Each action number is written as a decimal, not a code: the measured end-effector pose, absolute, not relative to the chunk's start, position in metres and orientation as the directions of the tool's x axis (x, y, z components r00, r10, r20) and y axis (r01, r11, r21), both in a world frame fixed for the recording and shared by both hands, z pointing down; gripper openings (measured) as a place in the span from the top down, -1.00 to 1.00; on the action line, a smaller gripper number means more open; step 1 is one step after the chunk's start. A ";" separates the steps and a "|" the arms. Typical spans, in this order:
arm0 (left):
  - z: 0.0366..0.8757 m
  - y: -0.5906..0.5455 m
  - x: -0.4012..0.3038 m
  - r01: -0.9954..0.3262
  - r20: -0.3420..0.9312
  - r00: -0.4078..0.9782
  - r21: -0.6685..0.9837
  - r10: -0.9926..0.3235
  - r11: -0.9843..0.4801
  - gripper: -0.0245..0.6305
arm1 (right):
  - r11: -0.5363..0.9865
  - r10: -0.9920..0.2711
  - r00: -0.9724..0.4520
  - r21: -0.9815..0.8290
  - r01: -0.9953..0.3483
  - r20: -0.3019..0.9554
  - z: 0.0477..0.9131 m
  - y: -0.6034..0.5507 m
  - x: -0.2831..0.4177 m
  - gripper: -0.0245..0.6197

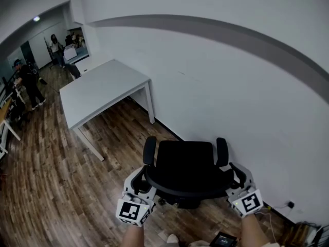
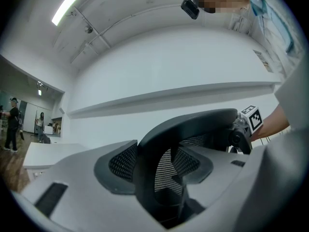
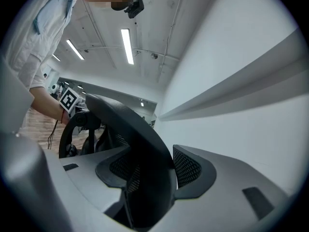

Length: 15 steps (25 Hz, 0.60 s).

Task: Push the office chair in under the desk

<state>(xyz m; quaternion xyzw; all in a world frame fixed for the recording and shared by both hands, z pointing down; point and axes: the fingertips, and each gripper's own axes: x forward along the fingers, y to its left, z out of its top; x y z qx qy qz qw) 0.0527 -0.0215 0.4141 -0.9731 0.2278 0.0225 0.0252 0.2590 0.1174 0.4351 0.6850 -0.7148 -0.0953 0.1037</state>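
Left gripper and right gripper clamped on office chair backrest edge, open floor toward desk.

The office chair stands beside the wall, the desk well apart to its left.

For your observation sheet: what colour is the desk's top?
White. The desk shows best in the head view.

Wood plank floor, white wall with a grey band ahead of the left gripper, strip lights overhead.
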 end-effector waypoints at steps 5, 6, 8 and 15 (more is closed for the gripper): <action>0.412 -0.045 0.052 -0.457 -0.063 0.889 -0.035 -0.454 -0.889 0.27 | 0.057 -0.998 -0.057 0.288 -0.956 0.008 0.433 0.089 0.261 0.18; 0.412 -0.050 0.052 -0.462 -0.063 0.886 -0.032 -0.460 -0.886 0.27 | 0.062 -0.998 -0.063 0.286 -0.956 0.006 0.432 0.084 0.262 0.18; 0.412 -0.058 0.052 -0.475 -0.064 0.879 -0.026 -0.473 -0.879 0.27 | 0.076 -0.997 -0.077 0.284 -0.956 0.007 0.431 0.073 0.262 0.18; 0.414 -0.090 0.049 -0.538 -0.069 0.841 -0.004 -0.536 -0.843 0.27 | 0.123 -0.992 -0.122 0.298 -0.947 0.022 0.432 0.036 0.263 0.18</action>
